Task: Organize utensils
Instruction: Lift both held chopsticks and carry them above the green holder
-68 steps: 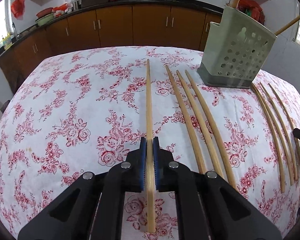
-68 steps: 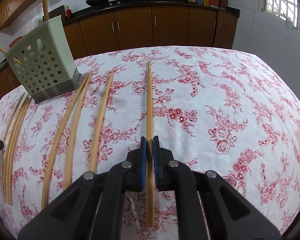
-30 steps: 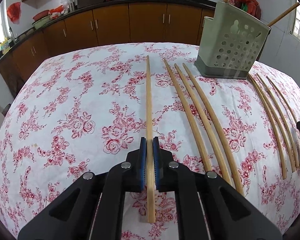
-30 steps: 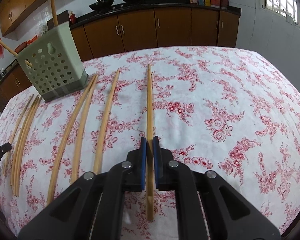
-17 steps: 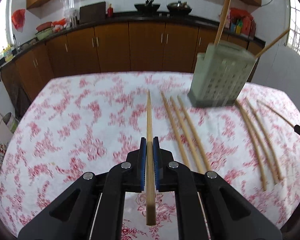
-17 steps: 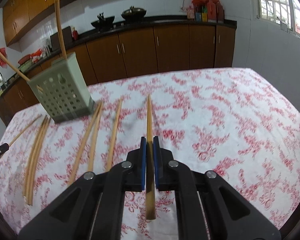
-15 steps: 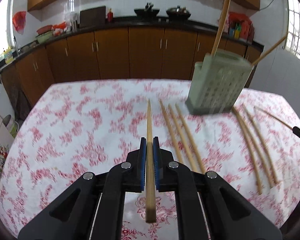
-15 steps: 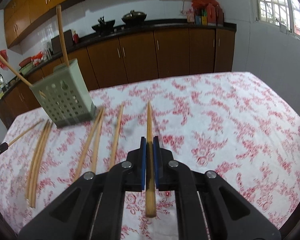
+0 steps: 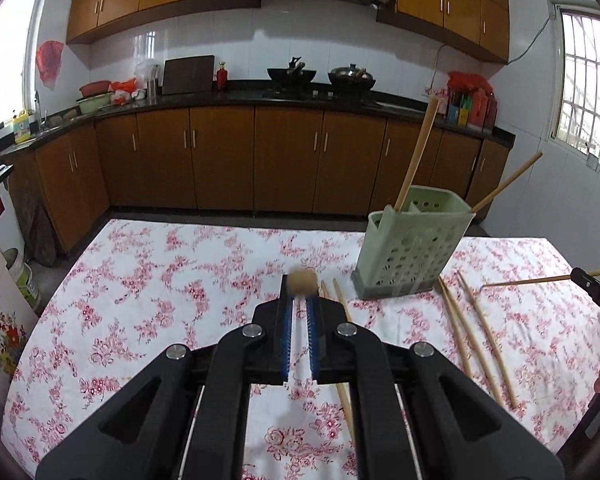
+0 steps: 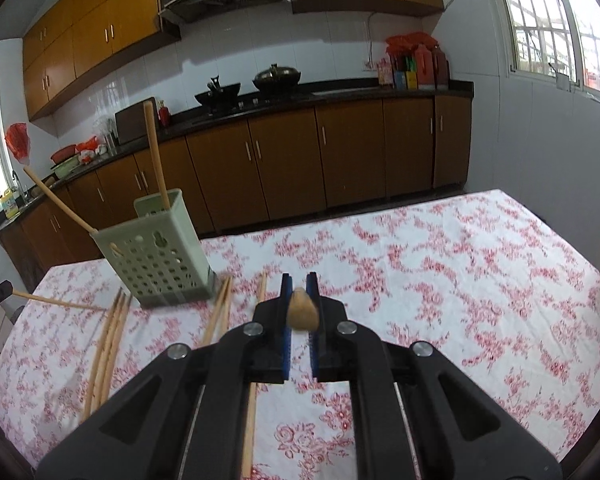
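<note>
Both chopsticks now lifted off the tablecloth [image 9: 172, 280], each end-on, clenched between its hand-held gripper [image 9: 299, 308] [image 10: 299, 304] pads.

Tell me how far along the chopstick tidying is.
Done: two chopsticks stand in the green holder. In hand: the left gripper clamps one chopstick, and the right gripper clamps another chopstick. Left: about six loose chopsticks lie on the tablecloth.

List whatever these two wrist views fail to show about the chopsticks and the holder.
- Left wrist: the held chopstick shows only its blurred end; its length hides behind the left gripper.
- Right wrist: same for the right gripper's chopstick.
- Both: holder interior hidden by its walls.
- Loose chopsticks blur together; count unclear.
</note>
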A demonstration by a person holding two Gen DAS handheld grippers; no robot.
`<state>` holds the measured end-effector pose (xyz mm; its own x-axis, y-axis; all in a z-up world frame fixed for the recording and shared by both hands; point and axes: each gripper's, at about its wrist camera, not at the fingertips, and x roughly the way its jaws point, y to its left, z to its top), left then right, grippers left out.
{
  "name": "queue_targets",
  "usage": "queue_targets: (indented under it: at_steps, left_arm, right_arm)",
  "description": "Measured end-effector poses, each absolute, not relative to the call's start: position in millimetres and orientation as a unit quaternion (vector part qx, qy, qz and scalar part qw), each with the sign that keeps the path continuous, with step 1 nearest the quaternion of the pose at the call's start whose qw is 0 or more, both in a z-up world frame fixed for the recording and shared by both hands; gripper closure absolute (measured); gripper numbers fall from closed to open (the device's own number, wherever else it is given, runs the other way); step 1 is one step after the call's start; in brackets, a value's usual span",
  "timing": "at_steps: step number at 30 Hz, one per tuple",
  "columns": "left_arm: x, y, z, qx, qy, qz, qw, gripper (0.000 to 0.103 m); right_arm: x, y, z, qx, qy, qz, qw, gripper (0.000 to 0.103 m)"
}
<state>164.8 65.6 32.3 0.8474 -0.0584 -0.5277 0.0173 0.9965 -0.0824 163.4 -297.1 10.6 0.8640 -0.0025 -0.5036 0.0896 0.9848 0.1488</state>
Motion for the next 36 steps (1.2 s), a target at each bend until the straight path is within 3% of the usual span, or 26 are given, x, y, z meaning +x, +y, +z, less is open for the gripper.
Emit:
queue_targets:
  at_steps: [14,36]
  left_arm:
    - [161.9,64.8,47.5,-0.034,0.259,-0.021,0.965,0.096]
    - [156.4,-3.4,166.5,-0.042,0.11,-0.086,0.989,0.096]
  right_arm:
    - [165.1,-288.3,37.4,0.071,0.23,-0.008,0.971,0.095]
    - [162.8,-236.8,167.3,0.09,0.148,0.124,0.977,0.095]
